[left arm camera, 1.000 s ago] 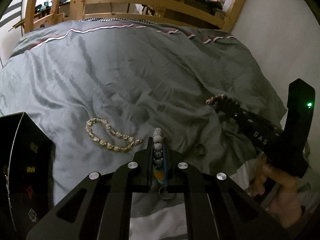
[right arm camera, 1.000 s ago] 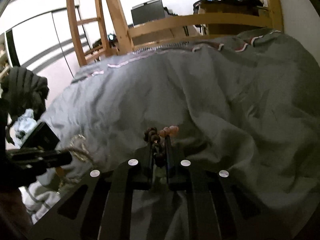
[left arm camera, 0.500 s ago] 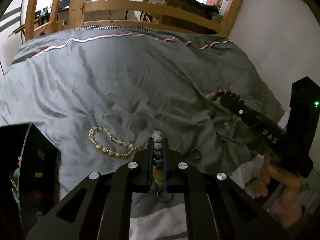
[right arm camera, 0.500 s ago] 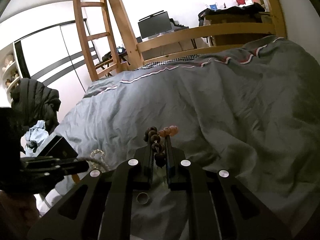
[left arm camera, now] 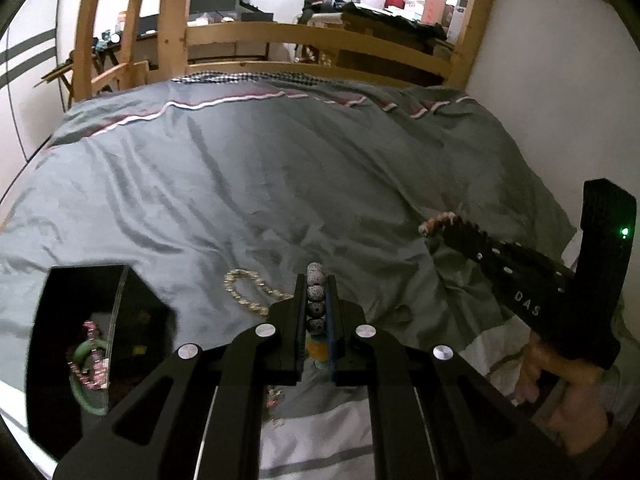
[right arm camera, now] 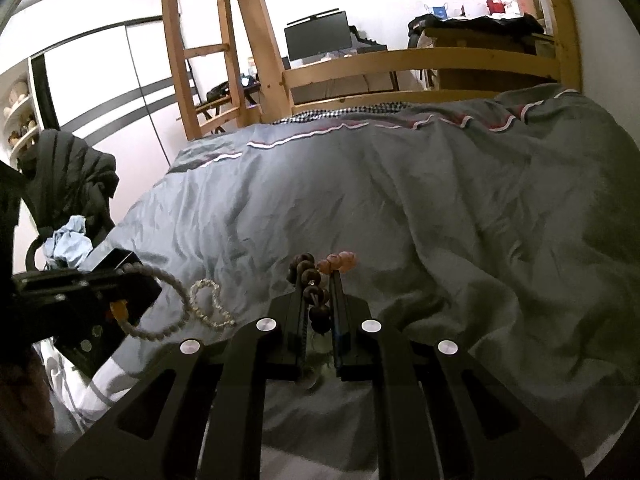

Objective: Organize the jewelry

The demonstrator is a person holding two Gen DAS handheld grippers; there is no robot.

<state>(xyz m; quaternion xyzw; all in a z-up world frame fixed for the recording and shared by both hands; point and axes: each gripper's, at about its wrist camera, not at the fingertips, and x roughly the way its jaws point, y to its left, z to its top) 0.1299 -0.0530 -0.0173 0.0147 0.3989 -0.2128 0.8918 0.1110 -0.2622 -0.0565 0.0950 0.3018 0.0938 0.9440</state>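
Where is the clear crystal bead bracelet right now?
The clear bead bracelet lies loose on the grey duvet, in the left wrist view just left of the left tool, between it and the black jewelry box.

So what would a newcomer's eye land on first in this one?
Probably the two bead strands held up over the grey duvet: the left gripper is shut on a speckled grey bead bracelet, and the right gripper on a dark brown bead bracelet. Next, the pale crystal bracelet lying on the duvet and the open black jewelry box at the left.
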